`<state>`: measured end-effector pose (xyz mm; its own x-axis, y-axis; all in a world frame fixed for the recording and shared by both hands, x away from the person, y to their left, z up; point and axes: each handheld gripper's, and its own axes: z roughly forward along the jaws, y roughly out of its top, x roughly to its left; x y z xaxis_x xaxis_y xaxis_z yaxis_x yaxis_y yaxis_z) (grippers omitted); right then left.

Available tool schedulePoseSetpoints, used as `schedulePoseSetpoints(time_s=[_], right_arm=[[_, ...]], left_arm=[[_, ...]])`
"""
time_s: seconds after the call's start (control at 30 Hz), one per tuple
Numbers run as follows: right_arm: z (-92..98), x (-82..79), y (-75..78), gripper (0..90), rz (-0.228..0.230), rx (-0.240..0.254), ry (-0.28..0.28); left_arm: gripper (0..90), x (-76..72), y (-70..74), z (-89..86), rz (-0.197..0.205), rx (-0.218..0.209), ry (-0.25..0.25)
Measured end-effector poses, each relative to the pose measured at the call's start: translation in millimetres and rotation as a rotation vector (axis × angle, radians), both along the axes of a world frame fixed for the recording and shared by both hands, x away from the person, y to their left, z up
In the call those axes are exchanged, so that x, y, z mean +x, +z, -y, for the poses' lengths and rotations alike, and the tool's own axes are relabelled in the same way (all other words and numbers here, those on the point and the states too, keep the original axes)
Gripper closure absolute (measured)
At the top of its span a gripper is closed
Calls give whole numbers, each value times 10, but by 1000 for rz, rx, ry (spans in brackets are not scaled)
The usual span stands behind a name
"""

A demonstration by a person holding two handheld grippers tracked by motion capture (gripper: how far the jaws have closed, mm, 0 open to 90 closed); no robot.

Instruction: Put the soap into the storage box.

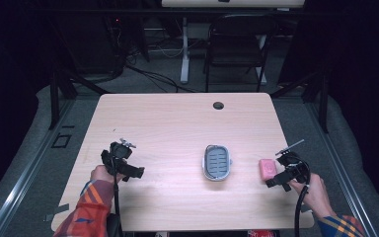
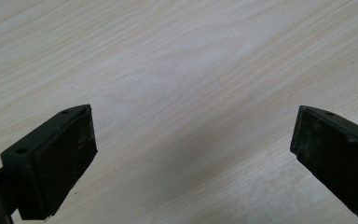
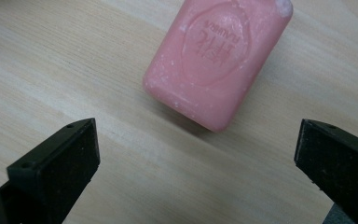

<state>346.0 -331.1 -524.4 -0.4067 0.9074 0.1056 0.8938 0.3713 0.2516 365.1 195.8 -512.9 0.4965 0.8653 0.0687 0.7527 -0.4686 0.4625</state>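
Observation:
A pink bar of soap point(image 1: 267, 168) lies flat on the wooden table point(image 1: 177, 123) near its right edge. In the right gripper view the soap point(image 3: 216, 60) lies just ahead of the jaws, stamped face up. My right gripper point(image 1: 275, 180) is open, just to the right of the soap and not touching it. A grey soap dish point(image 1: 217, 162) with a slotted insert stands at the middle front of the table, with nothing in it. My left gripper point(image 1: 134, 173) is open at the front left, with bare wood point(image 2: 191, 93) between its jaws.
A round cable hole point(image 1: 218, 105) sits near the table's far edge. Beyond the table stand a black folding chair point(image 1: 237, 44) and a white desk leg point(image 1: 184, 49). Cables trail on the grey floor behind.

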Motion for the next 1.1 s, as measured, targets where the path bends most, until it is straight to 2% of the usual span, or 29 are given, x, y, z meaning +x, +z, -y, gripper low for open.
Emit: schedulePoseSetpoints(time_s=[0.23,0.27,0.3,0.33,0.37,0.4,0.5,0.67,0.77,0.8,0.83,0.87,0.93,0.97,1.1], right_arm=[[-12,58,11,0,-3,5,-4],[-14,65,13,0,-3,19,-12],[-11,78,16,0,-3,7,-11],[-27,76,2,0,14,19,-37],[-15,100,16,0,0,15,-18],[-28,113,16,0,2,20,-30],[-27,141,17,0,-2,8,-19],[-44,199,11,0,8,13,-40],[-37,229,10,0,-5,3,-38],[-47,239,-10,0,10,13,-61],[-47,239,-10,0,10,13,-61],[-40,258,2,0,-4,3,-54],[-44,259,-8,0,7,7,-66],[-38,275,1,0,-8,-1,-56],[-32,318,-11,0,-8,1,-74]], left_arm=[[1,3,-1,-5,-1,-2,-1],[1,4,-2,-5,-2,-2,-1],[1,4,-2,-5,-2,-2,-1],[1,4,-2,-5,-2,-2,-1],[1,5,-2,-5,-2,-2,-1],[1,5,-1,-3,-1,-3,-1],[1,5,-1,-3,-1,-3,-1],[1,7,-1,-5,-2,-3,-1],[1,6,0,-6,-1,-2,-1],[1,6,-1,-5,0,-4,-1],[1,6,-1,-5,0,-4,-1],[1,6,-1,-4,0,-4,-1],[1,5,0,-4,-1,-3,-1],[1,5,-1,-4,0,-4,-1],[1,7,-1,-3,-2,-3,-1]])
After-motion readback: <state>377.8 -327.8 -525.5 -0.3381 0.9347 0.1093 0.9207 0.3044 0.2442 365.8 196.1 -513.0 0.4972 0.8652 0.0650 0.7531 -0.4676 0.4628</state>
